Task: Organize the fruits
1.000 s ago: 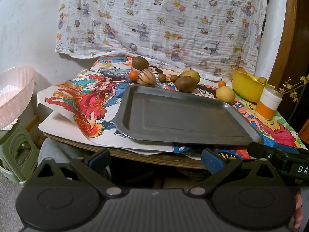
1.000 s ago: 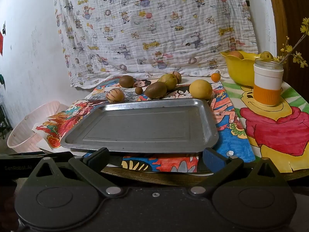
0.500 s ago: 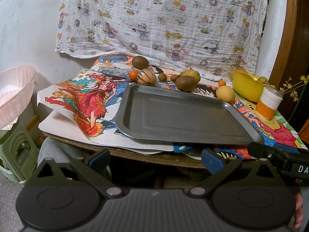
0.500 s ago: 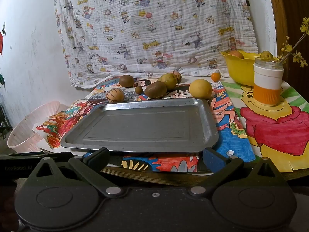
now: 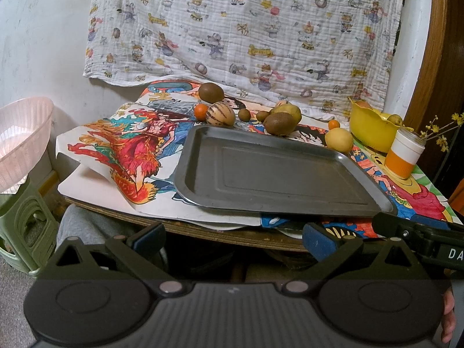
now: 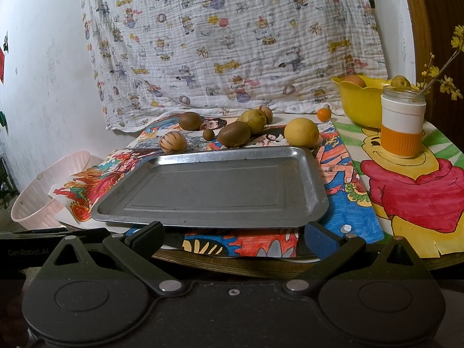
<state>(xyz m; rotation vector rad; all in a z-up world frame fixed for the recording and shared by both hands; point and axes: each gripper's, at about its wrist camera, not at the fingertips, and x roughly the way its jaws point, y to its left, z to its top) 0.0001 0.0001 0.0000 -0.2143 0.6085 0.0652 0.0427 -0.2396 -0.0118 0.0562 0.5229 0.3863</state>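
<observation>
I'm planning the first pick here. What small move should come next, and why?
Probably ease the right gripper forward over the metal tray toward the yellow lemon. Both grippers are open, holding nothing, at the table's near edge; the tray is empty, and the lemon lies just beyond its far right corner.

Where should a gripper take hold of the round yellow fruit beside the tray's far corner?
Probably across the yellow fruit's widest middle, coming from above with the right gripper, open now. The tray rim blocks a low frontal approach, and the fruit's left and right flanks look free for the fingers.
</observation>
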